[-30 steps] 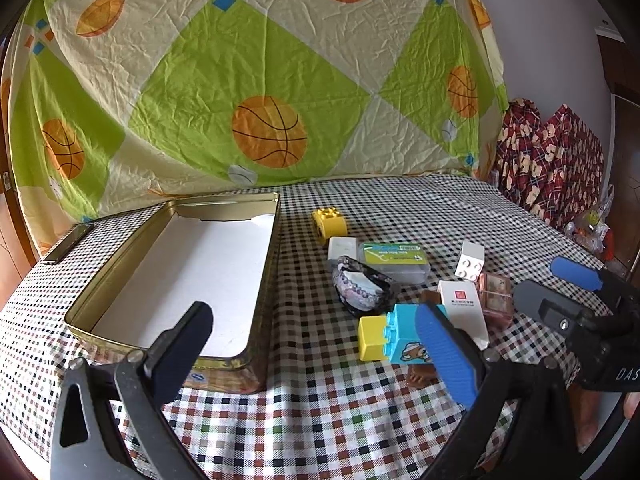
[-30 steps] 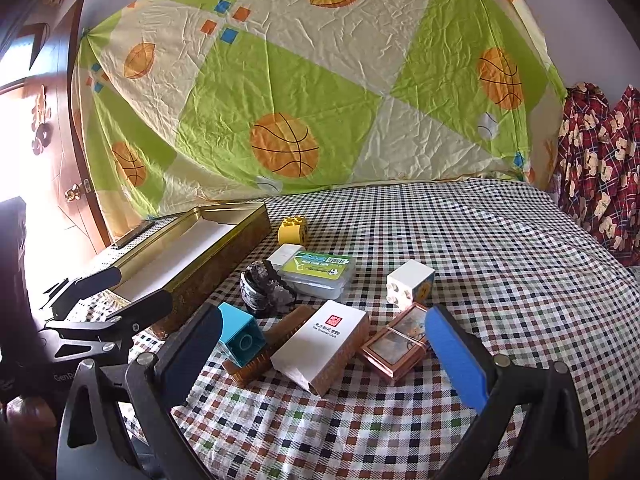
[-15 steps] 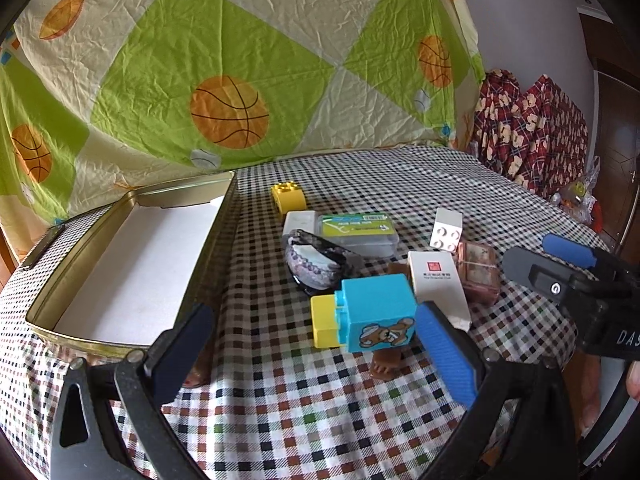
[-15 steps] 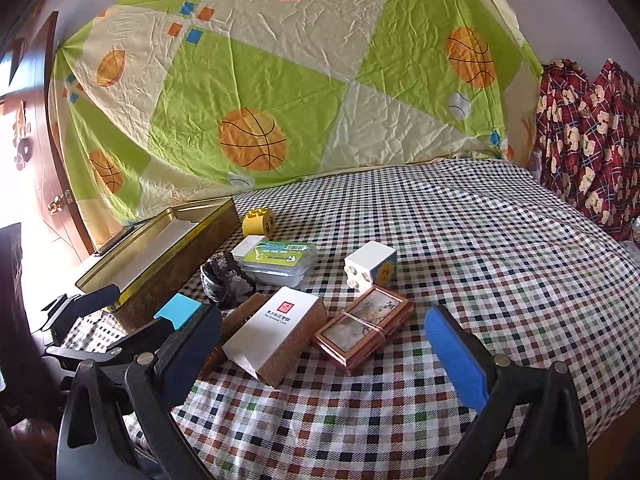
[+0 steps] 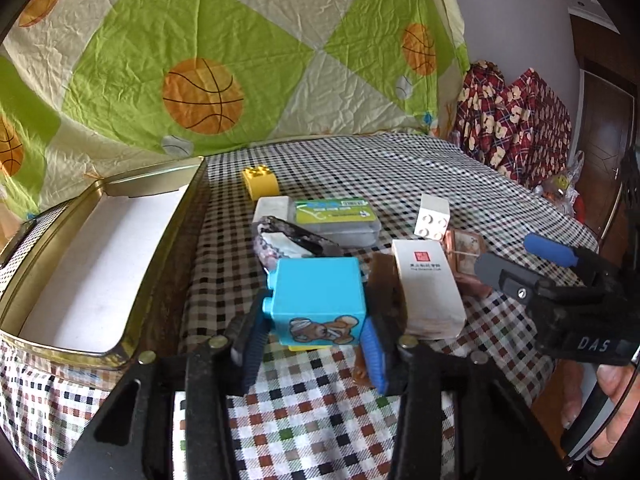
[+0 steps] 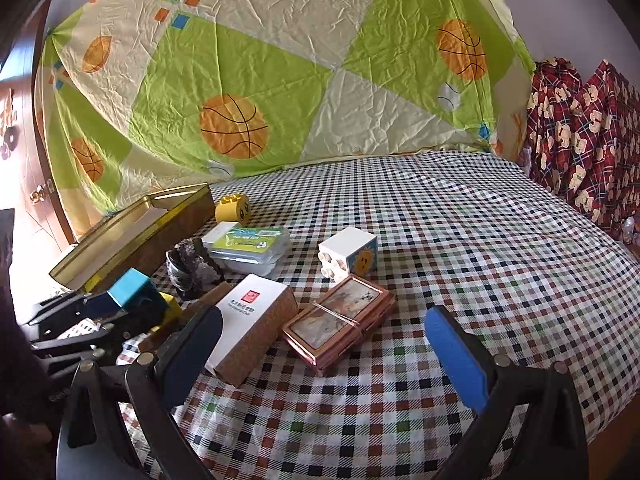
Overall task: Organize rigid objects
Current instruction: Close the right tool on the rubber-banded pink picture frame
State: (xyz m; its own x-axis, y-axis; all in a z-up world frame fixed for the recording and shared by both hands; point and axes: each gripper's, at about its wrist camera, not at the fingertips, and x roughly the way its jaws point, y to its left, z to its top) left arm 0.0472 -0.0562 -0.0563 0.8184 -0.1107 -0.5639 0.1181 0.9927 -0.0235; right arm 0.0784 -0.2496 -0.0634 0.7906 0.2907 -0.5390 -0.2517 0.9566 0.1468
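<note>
A blue toy block (image 5: 318, 300) with a bear sticker, a yellow piece under it, sits between the fingers of my left gripper (image 5: 314, 348). The jaws are closing and both pads touch its sides. From the right wrist view the same gripper (image 6: 100, 308) holds that block (image 6: 132, 284) at the far left. An open gold tin (image 5: 100, 264) with a white floor lies left of it. My right gripper (image 6: 320, 332) stands open above a pink framed case (image 6: 340, 324) and beside a white carton (image 6: 248, 320), gripping nothing.
On the checked cloth lie a yellow brick (image 5: 260, 182), a white brick (image 5: 432, 216), a green-labelled plastic box (image 5: 336, 216), a dark rough stone (image 5: 288, 240) and a brown wooden piece (image 5: 380, 284). A basketball-print sheet hangs behind. The table's edge runs close on the right.
My left gripper has moved forward and down to the blue block, and its jaws have gone from wide open to closed around it. The right gripper has sunk a little towards the case.
</note>
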